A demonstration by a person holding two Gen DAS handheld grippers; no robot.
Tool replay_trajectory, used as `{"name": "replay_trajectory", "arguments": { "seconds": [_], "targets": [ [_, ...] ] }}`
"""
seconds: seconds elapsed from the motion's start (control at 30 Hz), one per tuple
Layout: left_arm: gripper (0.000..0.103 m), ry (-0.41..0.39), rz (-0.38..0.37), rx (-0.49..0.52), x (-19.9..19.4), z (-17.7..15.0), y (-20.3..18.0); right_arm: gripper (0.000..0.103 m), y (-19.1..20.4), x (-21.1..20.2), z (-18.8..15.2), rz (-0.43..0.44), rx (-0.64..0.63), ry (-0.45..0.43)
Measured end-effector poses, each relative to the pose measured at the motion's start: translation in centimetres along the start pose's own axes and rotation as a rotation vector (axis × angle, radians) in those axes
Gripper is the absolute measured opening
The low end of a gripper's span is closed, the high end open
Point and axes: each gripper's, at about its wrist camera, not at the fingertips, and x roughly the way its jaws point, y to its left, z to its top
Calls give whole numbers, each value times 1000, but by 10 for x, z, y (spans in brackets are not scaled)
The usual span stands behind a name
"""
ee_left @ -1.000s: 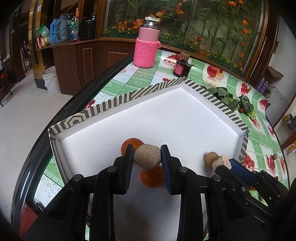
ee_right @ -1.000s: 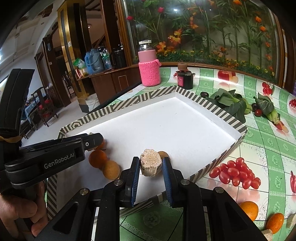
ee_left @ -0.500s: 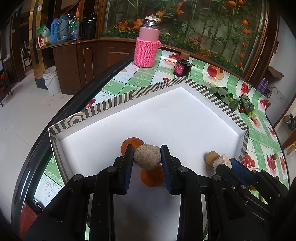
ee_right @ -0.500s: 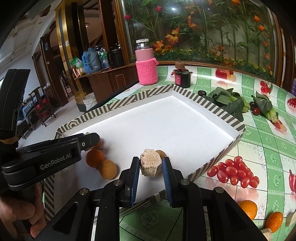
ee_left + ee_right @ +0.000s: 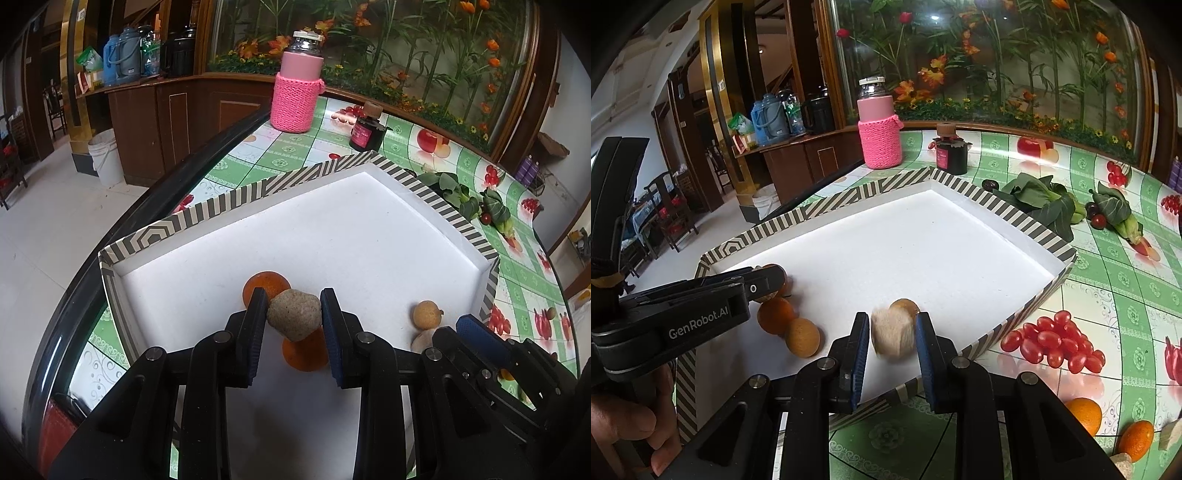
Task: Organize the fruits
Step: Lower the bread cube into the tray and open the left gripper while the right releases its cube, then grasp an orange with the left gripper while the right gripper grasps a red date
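A white tray with a striped rim [image 5: 229, 199] [image 5: 1015, 218] lies on the table. My left gripper [image 5: 293, 317] is shut on a rough beige fruit [image 5: 294, 319] low over the tray's near left corner, above two oranges [image 5: 266, 286] [image 5: 304, 356]. My right gripper [image 5: 892, 334] stands over the tray's near edge with a pale beige fruit [image 5: 892, 334] between its pads; the fruit is blurred and the jaws look slightly parted. A small tan fruit [image 5: 903, 305] lies just behind it. An orange [image 5: 775, 315] and a tan round fruit [image 5: 802, 338] lie under the left gripper [image 5: 768, 280].
A pink knit-sleeved bottle [image 5: 879, 129] and a dark jar [image 5: 950, 151] stand beyond the tray. Leafy greens [image 5: 1049, 203] lie at its right. Two oranges [image 5: 1084, 415] [image 5: 1137, 439] lie on the fruit-print tablecloth at the near right. The table edge runs along the left.
The right gripper's jaws have widened a little and its beige fruit is blurred, dropping or turning between the pads. The left gripper holds its fruit as before.
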Motion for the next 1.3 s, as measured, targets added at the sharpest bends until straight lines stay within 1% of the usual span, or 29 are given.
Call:
{"name": "replay_trajectory", "arguments": {
  "seconds": [0.17, 0.2, 0.27, 0.43, 0.53, 0.6, 0.63, 0.67, 0.73, 0.8, 0.87, 0.93, 1.0, 1.03, 1.1, 1.17, 1.23, 1.3],
  "targets": [
    [29, 1, 6, -1, 0, 0, 0, 31, 1, 0, 0, -5, -5, -4],
    [29, 1, 7, -1, 0, 0, 0, 31, 1, -1, 0, -5, -3, -6],
    [34, 2, 8, -3, 0, 0, 0, 31, 0, -1, -1, -5, 2, -9],
    [35, 4, 15, -10, 0, 0, 1, 31, -1, -4, -1, -20, 9, -19],
    [35, 4, 15, -11, 0, 0, 1, 31, -1, -8, -1, -35, 17, -42],
    [36, 4, 11, -14, -1, 0, 2, 31, -3, -17, -3, -60, 30, -83],
    [42, 5, 4, -15, -1, 0, 2, 31, -4, -21, -3, -67, 37, -104],
    [51, 5, -6, -17, -2, -1, 2, 31, -5, -26, -4, -74, 44, -124],
    [57, -15, -28, -27, -6, -1, 3, 31, -9, -35, -7, -109, 60, -152],
    [58, -31, -42, -25, -9, -1, 1, 31, -15, -41, -10, -129, 71, -161],
    [58, -74, -100, -17, -18, -1, -5, 31, -30, -52, -15, -155, 90, -168],
    [58, -132, -146, 28, -31, -2, -17, 31, -45, -63, -20, -181, 105, -180],
    [58, -183, -204, 97, -43, -5, -34, 31, -66, -78, -25, -217, 121, -191],
    [58, -199, -261, 152, -48, -10, -47, 31, -80, -88, -30, -243, 129, -197],
    [58, -195, -332, 240, -53, -17, -68, 31, -108, -104, -39, -290, 145, -197],
    [58, -149, -431, 366, -54, -32, -98, 31, -141, -118, -52, -314, 163, -162],
    [58, -110, -492, 453, -53, -44, -121, 31, -166, -129, -63, -336, 182, -131],
    [58, -72, -523, 533, -51, -57, -141, 31, -191, -140, -75, -356, 210, -106]
  ]
}}
